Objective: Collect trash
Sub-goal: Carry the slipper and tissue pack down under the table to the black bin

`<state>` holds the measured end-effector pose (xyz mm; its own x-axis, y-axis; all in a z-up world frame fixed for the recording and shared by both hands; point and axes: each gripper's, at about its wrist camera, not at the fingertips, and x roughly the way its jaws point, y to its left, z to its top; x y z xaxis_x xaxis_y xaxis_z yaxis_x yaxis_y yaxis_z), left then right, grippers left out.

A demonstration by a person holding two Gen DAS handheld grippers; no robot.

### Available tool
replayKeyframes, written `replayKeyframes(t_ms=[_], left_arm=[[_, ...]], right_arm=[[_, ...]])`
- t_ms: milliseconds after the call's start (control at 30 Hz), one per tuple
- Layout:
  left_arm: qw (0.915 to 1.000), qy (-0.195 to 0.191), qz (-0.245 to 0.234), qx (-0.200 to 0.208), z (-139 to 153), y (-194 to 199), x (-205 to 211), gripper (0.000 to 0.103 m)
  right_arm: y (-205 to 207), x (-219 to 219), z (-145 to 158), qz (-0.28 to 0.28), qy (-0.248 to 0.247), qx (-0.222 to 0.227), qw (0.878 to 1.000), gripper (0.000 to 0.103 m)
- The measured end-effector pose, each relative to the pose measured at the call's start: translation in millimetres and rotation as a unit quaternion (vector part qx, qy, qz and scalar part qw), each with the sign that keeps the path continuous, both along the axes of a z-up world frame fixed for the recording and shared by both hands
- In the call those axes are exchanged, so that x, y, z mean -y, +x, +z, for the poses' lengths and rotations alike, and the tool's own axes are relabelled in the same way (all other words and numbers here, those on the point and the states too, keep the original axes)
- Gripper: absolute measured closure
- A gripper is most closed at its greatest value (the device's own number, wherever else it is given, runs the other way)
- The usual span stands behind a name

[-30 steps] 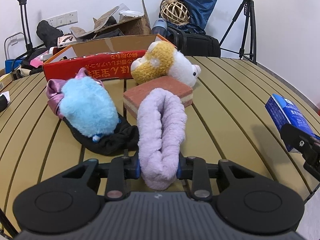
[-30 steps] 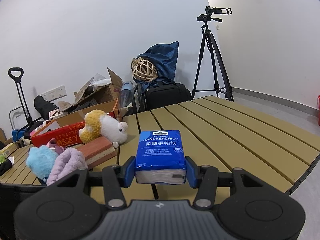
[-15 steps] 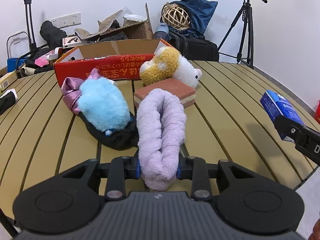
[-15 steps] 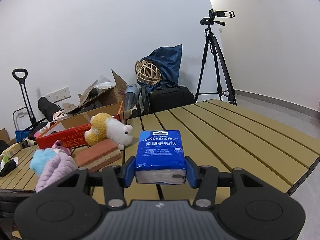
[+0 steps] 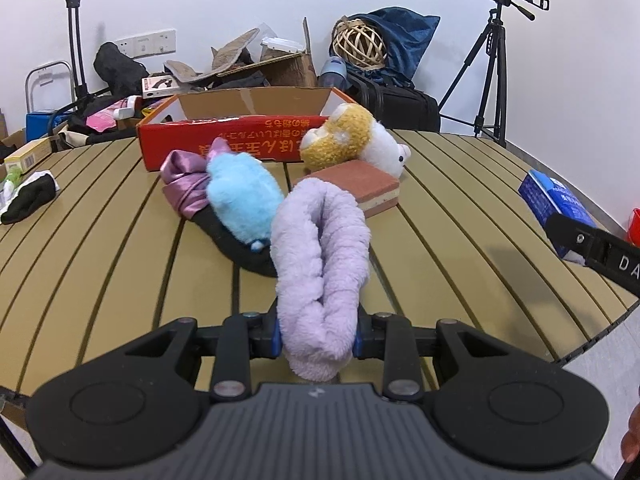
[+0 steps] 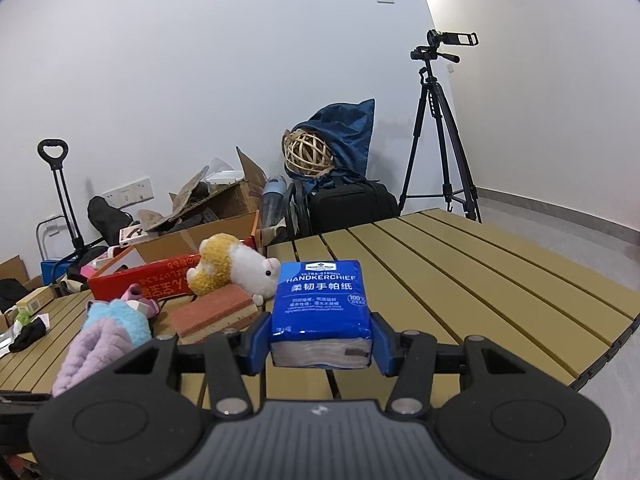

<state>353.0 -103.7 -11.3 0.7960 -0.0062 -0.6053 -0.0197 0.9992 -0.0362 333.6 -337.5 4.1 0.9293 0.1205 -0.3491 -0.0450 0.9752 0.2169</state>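
Note:
My left gripper is shut on a folded lilac fluffy cloth, held above the slatted table; the same cloth shows at the left of the right wrist view. My right gripper is shut on a blue handkerchief tissue pack, which also appears at the right edge of the left wrist view. On the table lie a light-blue plush on a black cloth, a purple satin piece, a red-topped sponge block and a yellow-and-white plush toy.
An open red cardboard box stands at the table's far side. A black-and-white cloth lies at the left edge. Behind the table are cartons, a black bag, a wicker ball and a tripod.
The left gripper has drawn back and risen with the lilac cloth, so the table's objects look farther off. The right gripper still holds the tissue pack, little changed.

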Motion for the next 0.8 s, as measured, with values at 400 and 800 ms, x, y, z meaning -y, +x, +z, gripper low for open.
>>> replayKeyframes(t_ms=[400,800], left_arm=[[0.9996,0.009,0.01,0.027,18.9,-46.0,-22.6,0.073],[0.9988,-0.003,0.034,0.033,20.0,-100.4,-63.7,0.074]], right_arm=[[-23.7,-17.3,3.5,0.055,-0.007,-0.016,0.998,0.053],[-69.4,-48.6,10.4,0.116,-0.038,-0.009,0.992,0.053]])
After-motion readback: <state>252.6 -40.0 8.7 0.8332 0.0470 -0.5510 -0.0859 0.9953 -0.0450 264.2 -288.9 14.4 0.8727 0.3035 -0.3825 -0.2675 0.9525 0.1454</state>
